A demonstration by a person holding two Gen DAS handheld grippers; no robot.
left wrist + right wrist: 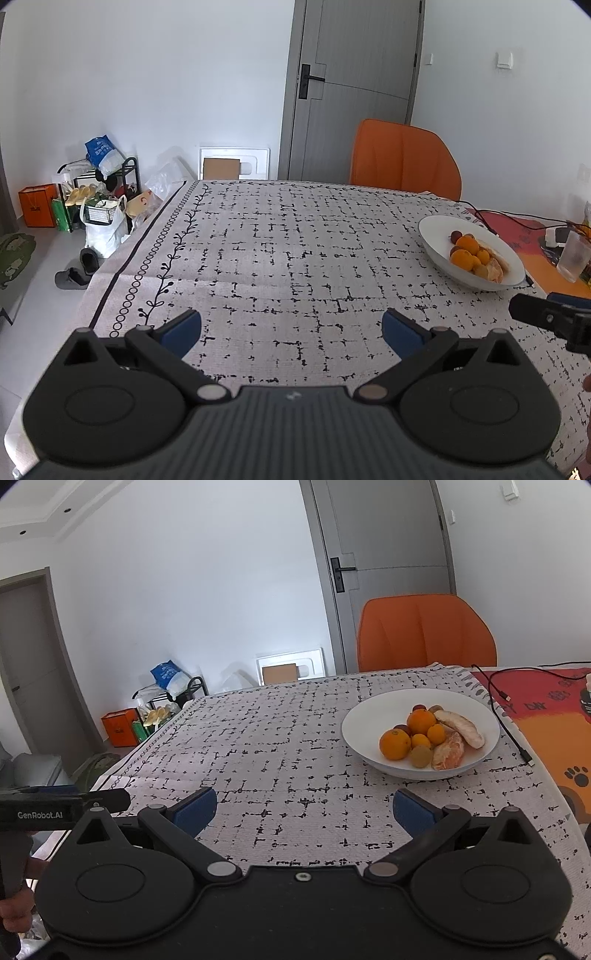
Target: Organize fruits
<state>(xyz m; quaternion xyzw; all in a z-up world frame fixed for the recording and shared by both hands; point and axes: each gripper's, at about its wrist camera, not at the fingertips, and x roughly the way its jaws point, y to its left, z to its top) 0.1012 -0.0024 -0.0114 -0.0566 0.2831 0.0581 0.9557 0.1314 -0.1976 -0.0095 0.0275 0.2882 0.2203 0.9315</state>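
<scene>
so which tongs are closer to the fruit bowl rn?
Right. The right tongs hang open just short of the white bowl, which sits ahead and slightly right. The left tongs, also open, sit further left of it.

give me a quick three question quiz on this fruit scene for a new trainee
1. True or false: both claws are open and hold nothing.
2. Where is all the fruit? A) scattered on the tablecloth B) in the white bowl C) on the orange chair
3. Fill in: the black cable lies to the bowl's ____ in the right wrist view.

Key
1. True: the left claw and right claw are spread with only tablecloth between the pads.
2. B: the oranges, peeled pieces and small fruits sit in the white bowl; the orange chair stands behind the table.
3. right: see the black cable.
</scene>
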